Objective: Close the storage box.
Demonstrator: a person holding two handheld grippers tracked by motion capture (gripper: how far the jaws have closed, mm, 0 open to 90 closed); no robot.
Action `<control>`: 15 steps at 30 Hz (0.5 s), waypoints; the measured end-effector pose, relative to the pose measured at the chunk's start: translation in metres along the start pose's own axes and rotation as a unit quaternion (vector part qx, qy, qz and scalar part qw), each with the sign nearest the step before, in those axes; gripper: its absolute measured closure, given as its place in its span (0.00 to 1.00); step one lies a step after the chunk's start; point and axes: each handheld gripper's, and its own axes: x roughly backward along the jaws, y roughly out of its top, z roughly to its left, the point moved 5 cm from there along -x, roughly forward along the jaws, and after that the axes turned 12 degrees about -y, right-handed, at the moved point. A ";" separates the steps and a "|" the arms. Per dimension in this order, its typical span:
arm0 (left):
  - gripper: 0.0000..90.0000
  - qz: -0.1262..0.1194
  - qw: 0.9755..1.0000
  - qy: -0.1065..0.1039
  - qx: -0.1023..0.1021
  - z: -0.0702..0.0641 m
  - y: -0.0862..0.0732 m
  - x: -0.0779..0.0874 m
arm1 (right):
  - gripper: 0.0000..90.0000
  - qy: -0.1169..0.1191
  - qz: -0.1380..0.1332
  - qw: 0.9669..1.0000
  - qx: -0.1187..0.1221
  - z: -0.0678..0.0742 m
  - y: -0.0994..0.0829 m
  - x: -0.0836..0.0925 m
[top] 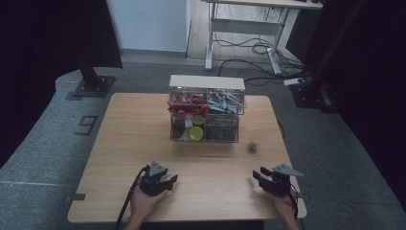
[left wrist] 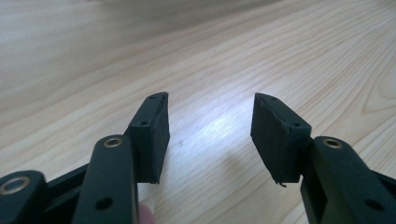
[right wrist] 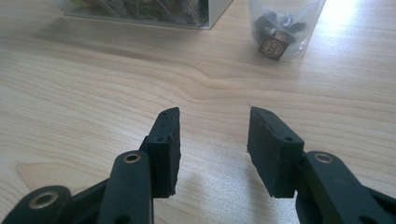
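1. The left tool (top: 168, 181) rests low near the front edge of the desk (top: 124, 143), carried in the person's left hand (top: 143, 201). In the left gripper view its jaws stand wide apart, with bare wood grain between them and nothing held.
2. The right tool (top: 258, 176) sits near the front right corner of the desk, in the right hand (top: 283, 203). Its jaws are parted and hold nothing; in the right gripper view they look toward the small clear bag (right wrist: 285, 28).
3. That bag (top: 253, 146), holding dark small parts, lies on the desk just to the right of the clear organizer box (top: 205, 115) and well ahead of the right tool. It is the loose item nearest that tool, so it is probably what will be picked up.
4. The organizer box stands at the middle rear of the desk, its compartments filled with red, green and grey pieces.
5. Open wood lies between both tools and the box, leaving a free path forward. The bag is near the right edge, so a push sideways could slide it off.
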 end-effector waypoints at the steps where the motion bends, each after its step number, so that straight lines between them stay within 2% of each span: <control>1: 0.52 0.001 1.000 0.002 0.002 0.001 -0.002 0.000 | 0.59 0.002 0.002 1.000 0.002 0.000 0.000 0.000; 5: 0.51 0.011 1.000 0.003 0.005 0.003 -0.006 -0.002 | 0.58 0.007 0.012 1.000 0.010 0.002 -0.001 -0.002; 15: 0.51 0.011 1.000 0.001 0.009 0.003 -0.005 -0.005 | 0.55 0.007 0.021 1.000 0.010 0.002 -0.001 -0.004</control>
